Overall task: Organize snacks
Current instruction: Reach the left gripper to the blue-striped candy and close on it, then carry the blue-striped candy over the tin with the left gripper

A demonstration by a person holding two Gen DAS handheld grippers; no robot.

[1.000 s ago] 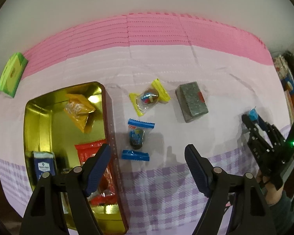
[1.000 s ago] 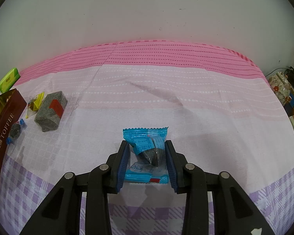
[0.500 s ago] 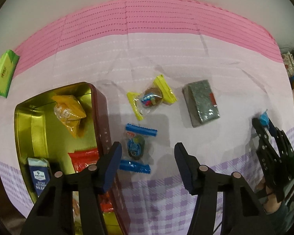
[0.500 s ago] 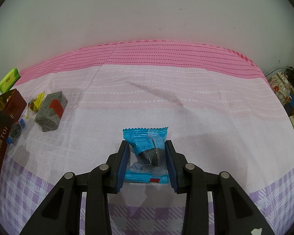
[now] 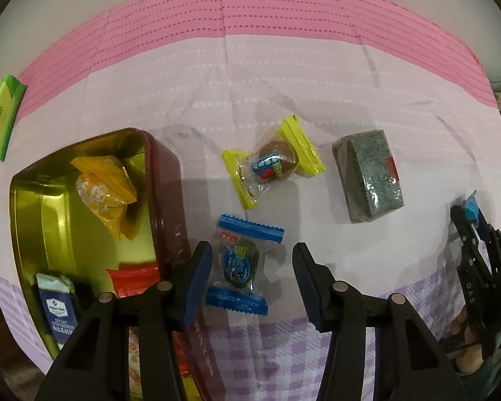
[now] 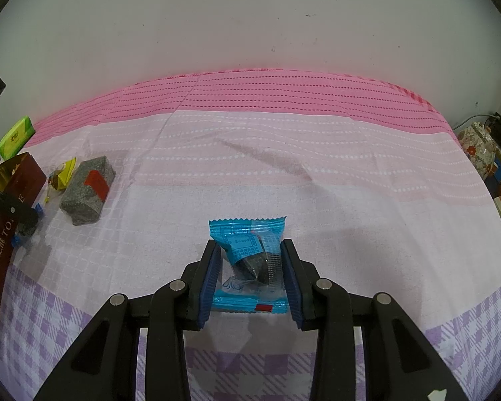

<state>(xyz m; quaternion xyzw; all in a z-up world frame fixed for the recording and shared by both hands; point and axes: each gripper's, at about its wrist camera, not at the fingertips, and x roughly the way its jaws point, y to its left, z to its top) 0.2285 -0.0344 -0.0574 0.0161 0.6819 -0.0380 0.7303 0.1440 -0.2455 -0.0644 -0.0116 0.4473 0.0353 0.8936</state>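
While the left tool (image 5: 252, 282) closes, its pads not yet touching, the blue-wrapped candy (image 5: 242, 265) lies on the bench between its jaws — nearer the left pad, long axis running away from the tool, the gold tin (image 5: 30, 220) just left. The right tool (image 6: 250, 280) — well apart — stays clenched on another blue candy packet (image 6: 250, 260).

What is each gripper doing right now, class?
Left gripper: jaws closing around the blue-wrapped candy, not yet pressing it.
Right gripper: shut on a blue snack packet.
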